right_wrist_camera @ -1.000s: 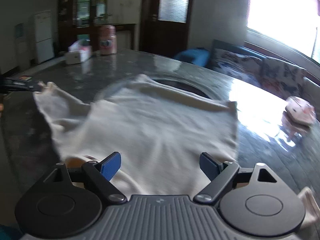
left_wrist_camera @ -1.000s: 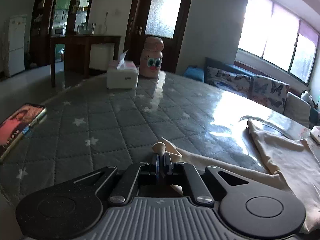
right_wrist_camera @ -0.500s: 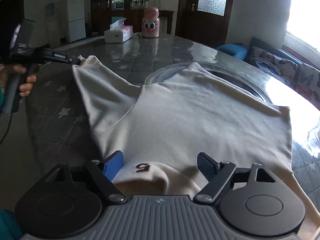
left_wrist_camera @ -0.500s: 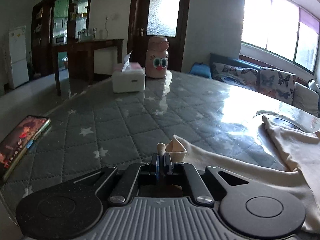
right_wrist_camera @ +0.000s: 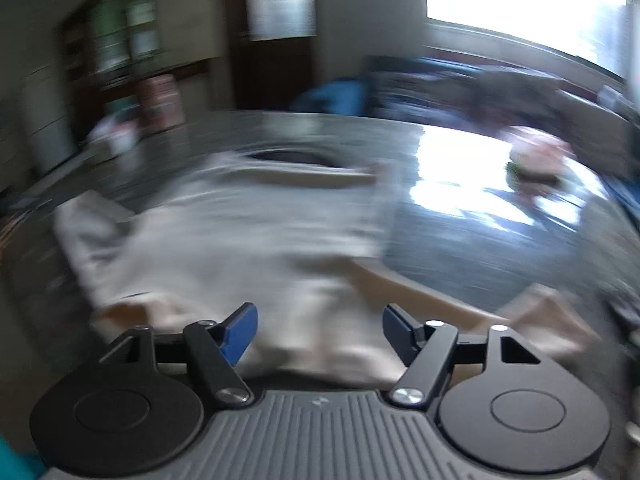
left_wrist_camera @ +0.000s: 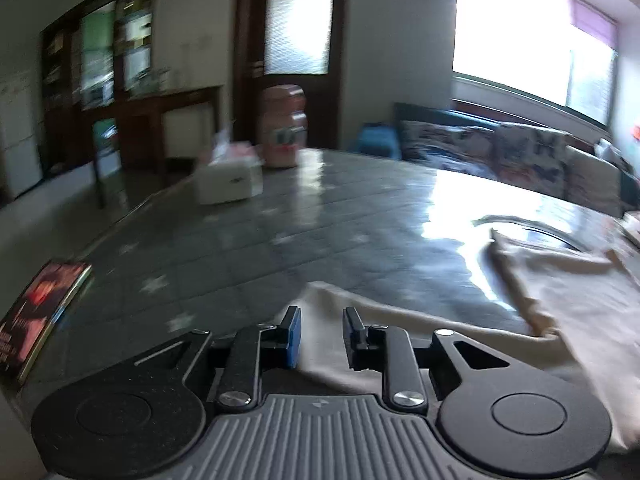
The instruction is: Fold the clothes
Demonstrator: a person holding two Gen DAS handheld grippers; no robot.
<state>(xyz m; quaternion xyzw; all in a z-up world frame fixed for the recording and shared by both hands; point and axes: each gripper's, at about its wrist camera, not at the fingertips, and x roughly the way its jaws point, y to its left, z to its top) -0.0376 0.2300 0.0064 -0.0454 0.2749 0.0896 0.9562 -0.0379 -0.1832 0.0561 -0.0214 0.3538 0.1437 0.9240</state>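
Observation:
A cream long-sleeved shirt [right_wrist_camera: 256,236] lies spread on the table, with one sleeve stretched out toward the left gripper. In the left wrist view the sleeve [left_wrist_camera: 360,328] lies on the table between and under the fingers. My left gripper [left_wrist_camera: 320,332] is open, its jaws apart around the sleeve end, not holding it. My right gripper [right_wrist_camera: 320,330] is open wide above the near edge of the shirt. The right wrist view is blurred by motion.
The table [left_wrist_camera: 280,232] has a grey quilted star-pattern cover under glass. A white tissue box [left_wrist_camera: 230,178] and a pink bottle with a face [left_wrist_camera: 284,132] stand at the far side. A book [left_wrist_camera: 40,312] lies at the left edge. A pink object [right_wrist_camera: 536,160] lies far right.
My left gripper has opened and let go of the sleeve end, which now lies on the table. My right gripper stays open and has swung to the right over the shirt.

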